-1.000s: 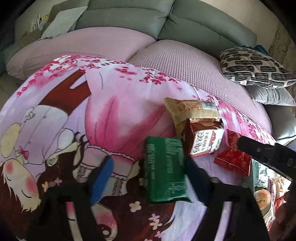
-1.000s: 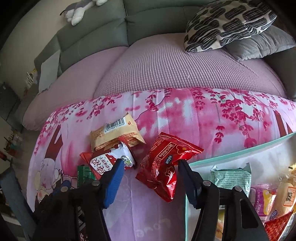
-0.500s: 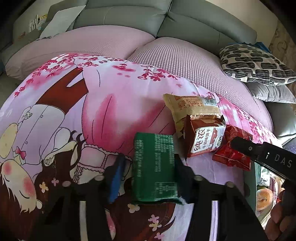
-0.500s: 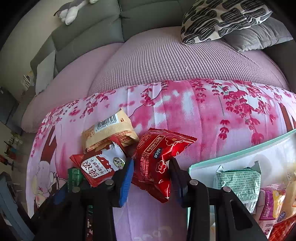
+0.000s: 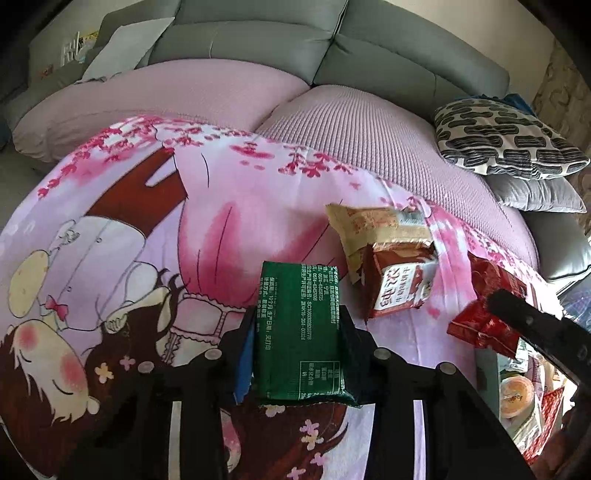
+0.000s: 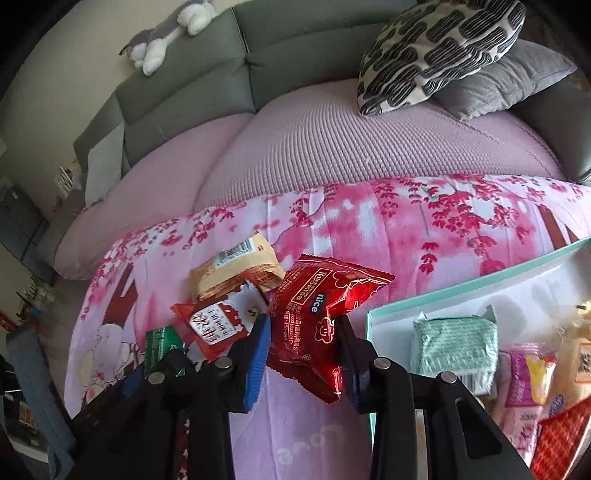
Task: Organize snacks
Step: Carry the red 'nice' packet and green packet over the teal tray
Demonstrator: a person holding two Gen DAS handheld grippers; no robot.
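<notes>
My left gripper (image 5: 297, 328) is shut on a dark green snack packet (image 5: 301, 332), its blue pads pressing both long sides. My right gripper (image 6: 303, 332) is shut on a shiny red snack bag (image 6: 317, 317), which tilts up between the pads. On the pink printed blanket (image 6: 369, 214) lie a tan packet (image 6: 236, 269) and a red-and-white packet (image 6: 218, 325) beside it. The same pair shows in the left wrist view as the tan packet (image 5: 376, 229) and the red-and-white packet (image 5: 400, 284). A mint-rimmed white box (image 6: 443, 291) at the right holds several snacks.
A grey sofa back (image 5: 369, 48) runs behind lilac seat cushions (image 6: 351, 147). A black-and-white patterned pillow (image 6: 439, 48) rests on a grey pillow at the right. A plush toy (image 6: 166, 33) lies on the sofa top. The right gripper's black body (image 5: 535, 332) crosses the left wrist view.
Both grippers went from wide open to shut, the left onto the green packet and the right onto the red bag. The red bag now sits tilted up off the blanket.
</notes>
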